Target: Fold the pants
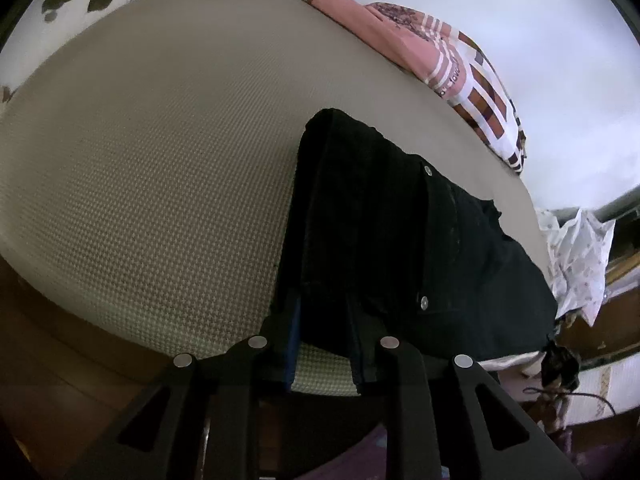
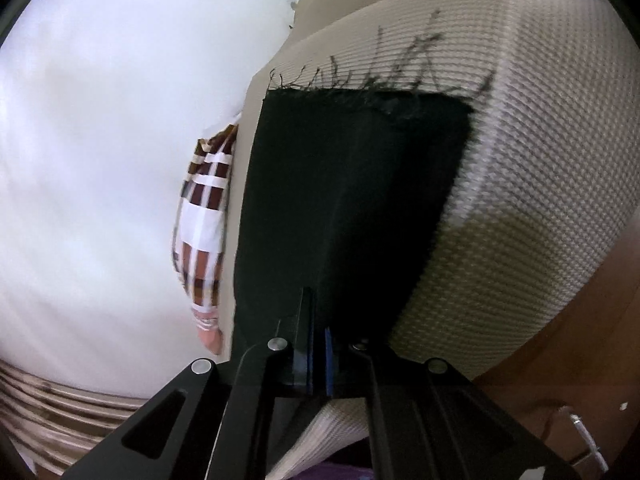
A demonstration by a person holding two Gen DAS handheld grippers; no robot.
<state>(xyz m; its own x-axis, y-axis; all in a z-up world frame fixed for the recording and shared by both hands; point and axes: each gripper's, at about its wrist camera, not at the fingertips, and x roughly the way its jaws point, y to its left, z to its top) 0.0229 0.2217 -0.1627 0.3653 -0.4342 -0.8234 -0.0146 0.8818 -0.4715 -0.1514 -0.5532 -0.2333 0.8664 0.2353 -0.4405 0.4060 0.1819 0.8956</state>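
Observation:
Black pants (image 1: 380, 220) lie folded on a beige woven mattress (image 1: 160, 140), with two metal rivets showing on their upper layer. My left gripper (image 1: 323, 304) sits at the near edge of the pants, its jaws a little apart, with black fabric filling the gap between the pads. In the right wrist view the pants (image 2: 352, 200) stretch away to a frayed hem (image 2: 380, 88) on the mattress (image 2: 540, 160). My right gripper (image 2: 318, 312) is pinched tight on the near end of the fabric.
Pink and checked bedding (image 1: 460, 64) lies along the far edge against a white wall; it also shows as checked bedding (image 2: 204, 208). A white flowered cloth (image 1: 576, 248) hangs at the right. A brown wooden frame (image 1: 60, 340) borders the mattress's near side.

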